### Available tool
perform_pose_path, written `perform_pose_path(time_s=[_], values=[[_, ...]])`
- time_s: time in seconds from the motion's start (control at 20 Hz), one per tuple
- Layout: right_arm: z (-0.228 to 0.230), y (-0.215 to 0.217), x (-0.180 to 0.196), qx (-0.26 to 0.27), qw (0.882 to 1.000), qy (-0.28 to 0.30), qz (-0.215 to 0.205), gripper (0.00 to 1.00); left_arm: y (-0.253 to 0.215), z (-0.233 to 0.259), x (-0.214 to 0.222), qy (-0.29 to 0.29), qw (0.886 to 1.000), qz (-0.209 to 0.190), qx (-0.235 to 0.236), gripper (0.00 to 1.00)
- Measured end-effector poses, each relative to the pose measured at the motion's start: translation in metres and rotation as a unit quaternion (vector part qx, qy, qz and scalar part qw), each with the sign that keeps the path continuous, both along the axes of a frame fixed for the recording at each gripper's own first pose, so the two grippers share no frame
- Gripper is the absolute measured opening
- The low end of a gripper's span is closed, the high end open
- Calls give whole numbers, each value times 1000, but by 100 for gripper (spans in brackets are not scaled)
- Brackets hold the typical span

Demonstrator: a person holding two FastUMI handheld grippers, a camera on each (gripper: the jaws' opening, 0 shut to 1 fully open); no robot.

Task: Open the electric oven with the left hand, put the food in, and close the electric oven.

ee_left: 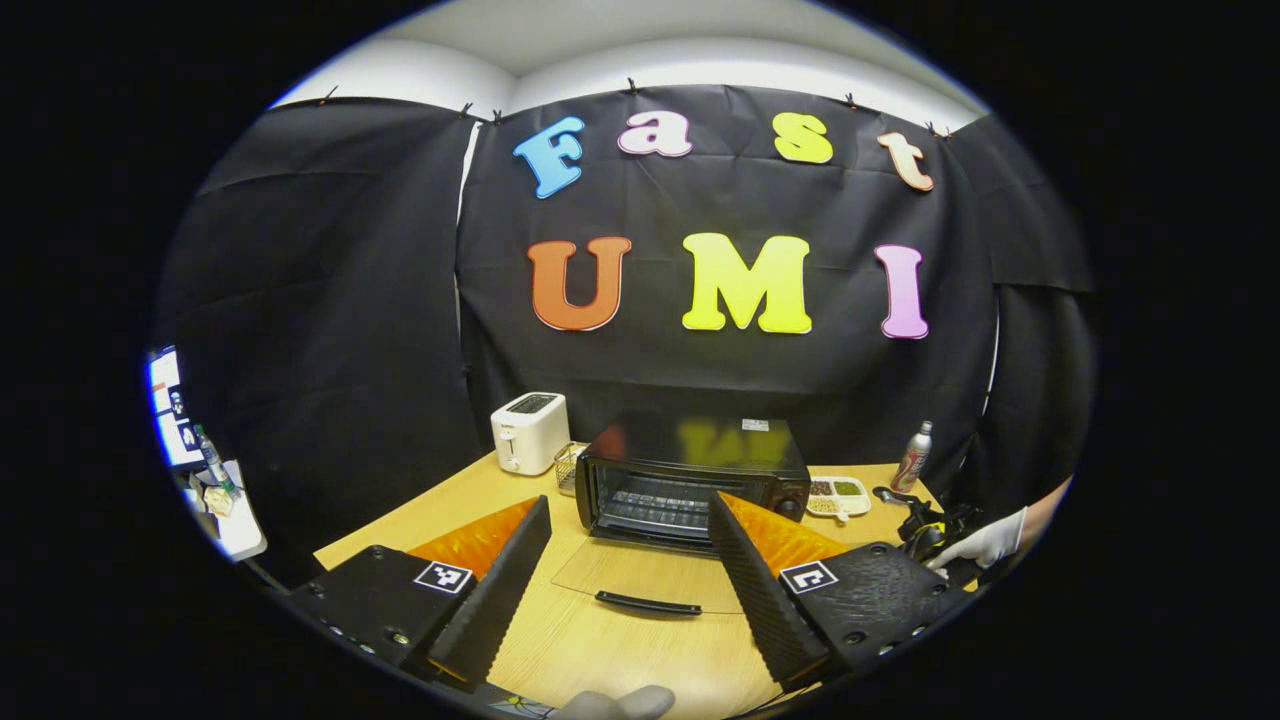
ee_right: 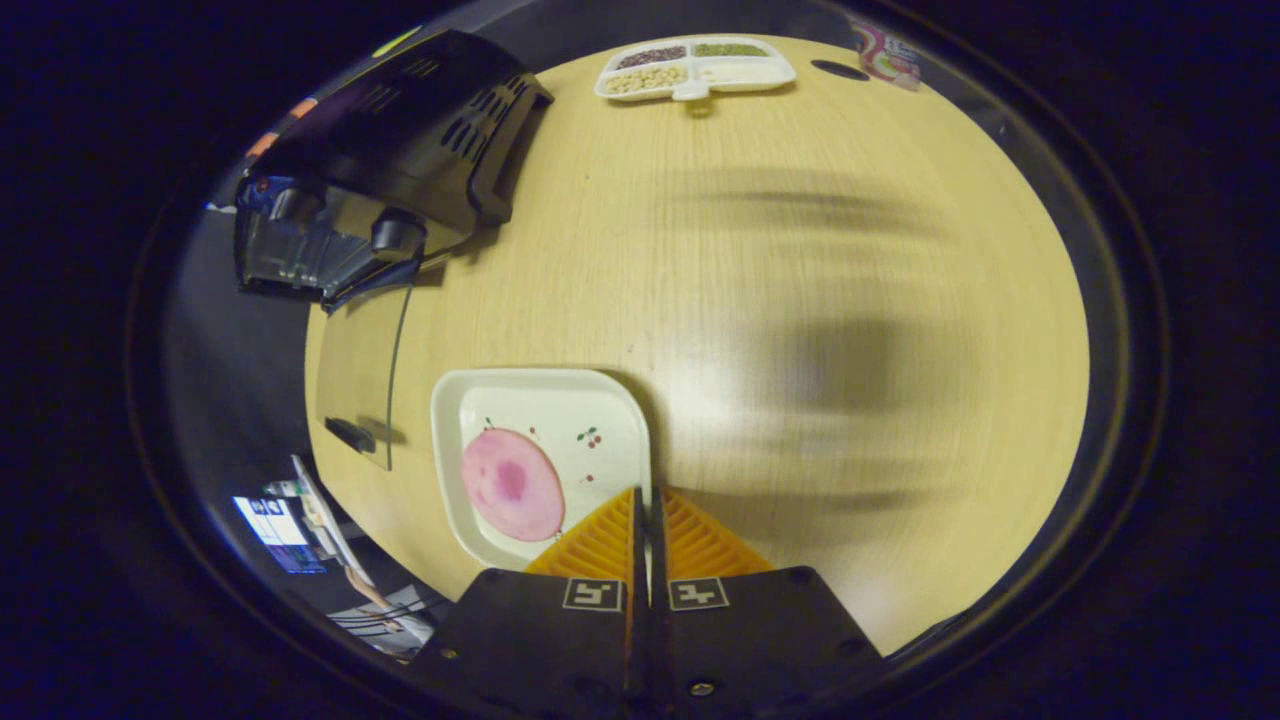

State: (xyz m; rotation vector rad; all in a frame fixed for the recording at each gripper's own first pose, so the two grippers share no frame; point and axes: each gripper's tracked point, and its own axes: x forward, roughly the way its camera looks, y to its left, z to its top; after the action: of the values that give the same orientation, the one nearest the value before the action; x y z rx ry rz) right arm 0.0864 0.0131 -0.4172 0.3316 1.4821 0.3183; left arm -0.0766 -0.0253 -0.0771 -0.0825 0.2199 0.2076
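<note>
Right hand-held gripper (ee_right: 643, 510) clamped on plate (ee_right: 540, 400) rim; left hand-held gripper (ee_left: 630, 540) apart, facing open oven (ee_left: 690, 480); table (ee_right: 800, 300) bare right.

The right gripper (ee_right: 643, 500) hides the plate (ee_right: 540, 400)'s near corner. Contents of the divided tray (ee_left: 838, 492) are too small to identify.

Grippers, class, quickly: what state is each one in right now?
Left gripper: open, holding nothing, facing the open oven.
Right gripper: shut on the plate rim, its fingers pinching the edge.
</note>
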Motion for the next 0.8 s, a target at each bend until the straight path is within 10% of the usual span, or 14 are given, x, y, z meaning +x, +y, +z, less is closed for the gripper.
perform_pose_path(time_s=[0.3, 0.8], values=[[6, 0, 0, 141, 989, -8, -49, 4, -6, 14, -2, 7, 1000, 0, 25, 96], [61, 11, -4, 194, 963, -98, -162, 4, -3, 28, 6, -8, 1000, -20, 22, 97]])
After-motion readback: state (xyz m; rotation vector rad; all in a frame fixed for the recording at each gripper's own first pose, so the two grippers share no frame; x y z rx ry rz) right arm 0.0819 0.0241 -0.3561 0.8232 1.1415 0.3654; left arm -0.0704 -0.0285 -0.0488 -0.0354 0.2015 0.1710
